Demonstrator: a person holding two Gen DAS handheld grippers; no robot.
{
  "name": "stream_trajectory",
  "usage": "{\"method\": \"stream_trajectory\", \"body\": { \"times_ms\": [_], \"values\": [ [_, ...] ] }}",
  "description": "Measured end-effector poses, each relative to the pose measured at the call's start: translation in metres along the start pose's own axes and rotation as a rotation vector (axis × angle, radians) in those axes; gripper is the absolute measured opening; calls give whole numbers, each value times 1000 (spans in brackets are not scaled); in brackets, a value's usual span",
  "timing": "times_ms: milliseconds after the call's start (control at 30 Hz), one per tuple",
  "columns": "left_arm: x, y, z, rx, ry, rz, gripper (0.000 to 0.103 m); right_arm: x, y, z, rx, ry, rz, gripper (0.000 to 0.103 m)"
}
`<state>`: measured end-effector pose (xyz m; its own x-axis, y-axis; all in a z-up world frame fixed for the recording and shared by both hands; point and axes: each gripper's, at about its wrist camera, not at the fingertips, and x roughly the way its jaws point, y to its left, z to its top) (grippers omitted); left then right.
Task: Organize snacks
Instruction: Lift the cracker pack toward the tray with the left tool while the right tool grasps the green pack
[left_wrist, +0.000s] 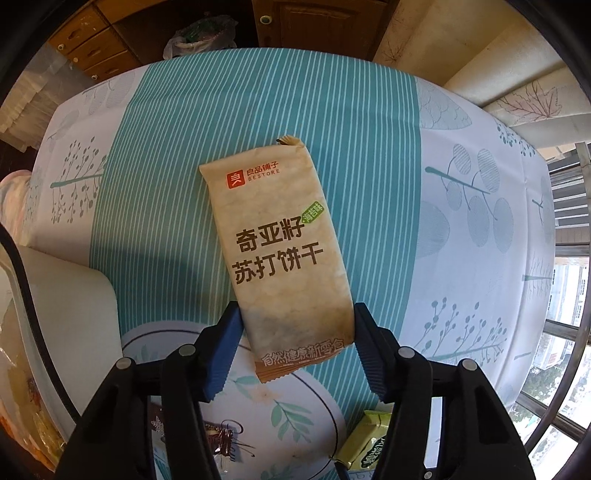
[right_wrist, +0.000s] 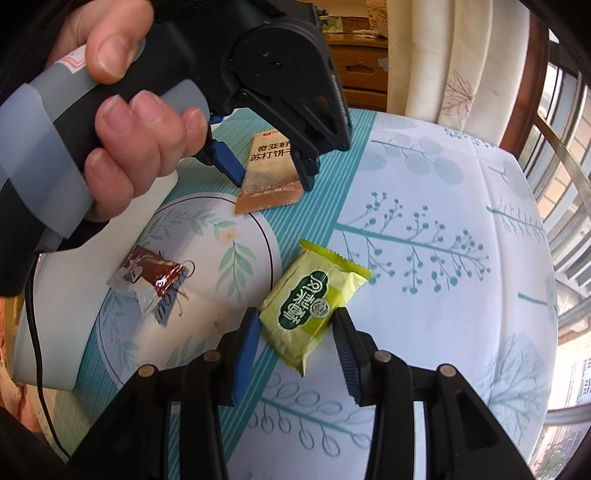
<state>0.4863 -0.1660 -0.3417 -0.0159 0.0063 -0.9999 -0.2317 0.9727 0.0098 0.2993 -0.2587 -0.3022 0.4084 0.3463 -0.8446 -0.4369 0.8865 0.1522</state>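
Observation:
A tan cracker packet (left_wrist: 277, 240) with dark lettering lies flat on the teal-striped tablecloth (left_wrist: 258, 110). My left gripper (left_wrist: 295, 317) points straight down over its near end, both pads touching the packet's long edges. The right wrist view shows this from the side: the left gripper (right_wrist: 273, 181), held by a hand (right_wrist: 129, 147), straddles the cracker packet (right_wrist: 269, 192). My right gripper (right_wrist: 297, 328) is shut on a yellow-green packet (right_wrist: 310, 299), its pads against both sides. That green packet (left_wrist: 369, 439) shows at the bottom of the left wrist view.
A brown foil candy (right_wrist: 147, 273) lies on the cloth left of the green packet. A white container (left_wrist: 74, 295) with a black cable stands at the table's left. Curtains (right_wrist: 443, 55) and a window railing (left_wrist: 569, 332) border the right side. Wooden drawers (left_wrist: 88, 44) stand behind.

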Motion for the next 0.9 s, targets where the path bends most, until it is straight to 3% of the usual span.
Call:
{"method": "stream_trajectory", "body": {
  "times_ms": [433, 833, 900],
  "values": [
    [-11, 15, -72, 17, 83, -2, 57, -39, 8, -34, 157, 58, 10, 41],
    [-86, 14, -153, 106, 19, -65, 55, -90, 14, -37, 250, 9, -13, 41],
    [-104, 17, -150, 123, -5, -72, 55, -100, 16, -36, 255, -17, -24, 41]
  ]
}}
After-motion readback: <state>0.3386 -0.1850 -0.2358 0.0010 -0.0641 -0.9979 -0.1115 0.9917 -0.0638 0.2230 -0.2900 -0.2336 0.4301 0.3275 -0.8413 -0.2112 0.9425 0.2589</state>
